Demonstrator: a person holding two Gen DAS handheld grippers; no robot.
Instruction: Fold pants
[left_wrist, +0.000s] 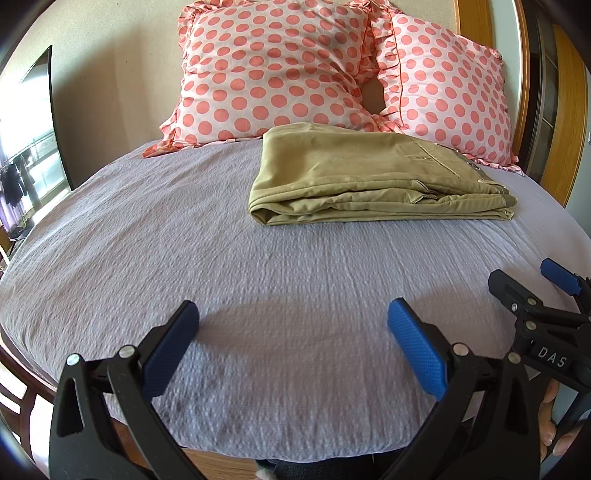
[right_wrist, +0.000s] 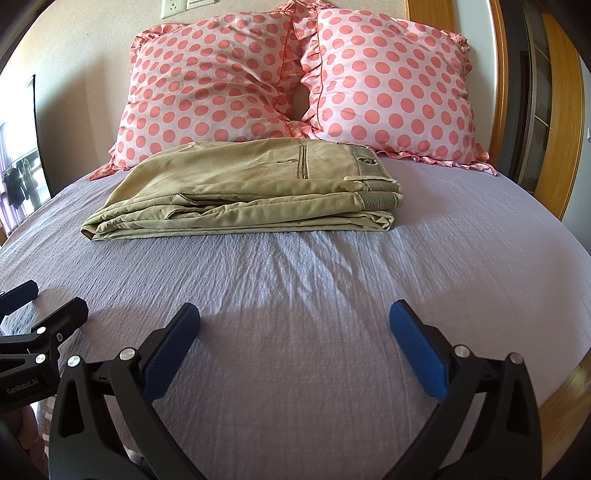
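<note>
Khaki pants (left_wrist: 369, 177) lie folded in a flat stack on the lilac bedsheet (left_wrist: 184, 240), just in front of the pillows; they also show in the right wrist view (right_wrist: 243, 192), waistband to the right. My left gripper (left_wrist: 293, 339) is open and empty, low over the sheet near the bed's front edge, well short of the pants. My right gripper (right_wrist: 295, 339) is open and empty, also near the front edge. The right gripper shows at the right of the left wrist view (left_wrist: 532, 284); the left gripper shows at the left of the right wrist view (right_wrist: 40, 302).
Two pink polka-dot pillows (right_wrist: 207, 81) (right_wrist: 391, 85) lean against the wall behind the pants. A wooden bed frame (right_wrist: 554, 391) edges the mattress. A wooden door frame (right_wrist: 554, 110) stands at the right. A window (left_wrist: 22, 147) is at the left.
</note>
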